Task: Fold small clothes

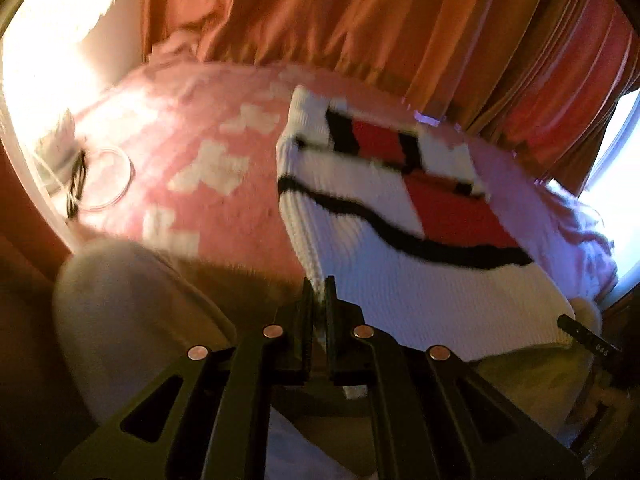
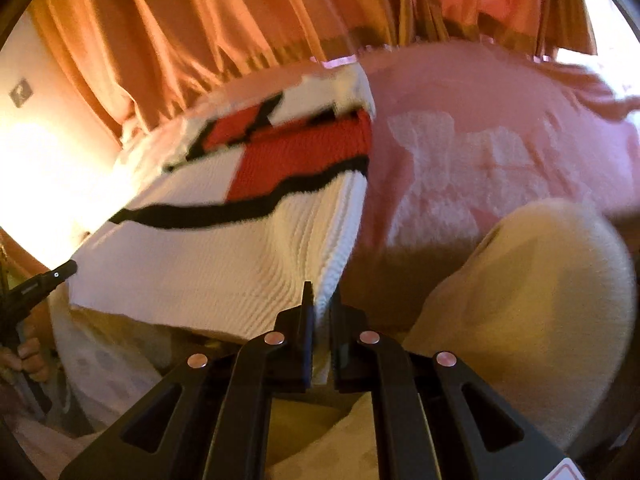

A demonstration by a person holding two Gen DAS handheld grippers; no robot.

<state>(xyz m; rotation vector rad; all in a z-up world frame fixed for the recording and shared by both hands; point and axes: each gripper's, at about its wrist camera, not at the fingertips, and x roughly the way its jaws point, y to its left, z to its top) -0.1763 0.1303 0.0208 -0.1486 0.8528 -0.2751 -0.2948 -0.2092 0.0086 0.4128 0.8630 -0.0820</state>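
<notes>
A white knit sweater [image 1: 420,292] with red blocks and black lines lies stretched over a pink blanket; it also shows in the right wrist view [image 2: 224,264]. My left gripper [image 1: 319,292] is shut on the sweater's near left corner. My right gripper [image 2: 322,300] is shut on its near right corner. Both corners are lifted off the blanket and the near hem hangs taut between the grippers. The right gripper's tip [image 1: 588,336] shows at the right edge of the left view, and the left gripper's tip [image 2: 44,280] at the left edge of the right view.
The pink blanket [image 1: 192,184] with white patches covers the bed. A cream plush cushion [image 2: 540,304] lies near the front, also seen in the left view [image 1: 120,312]. Orange curtains [image 1: 360,20] hang behind. A clear ring and a dark cord [image 1: 104,180] lie at the left.
</notes>
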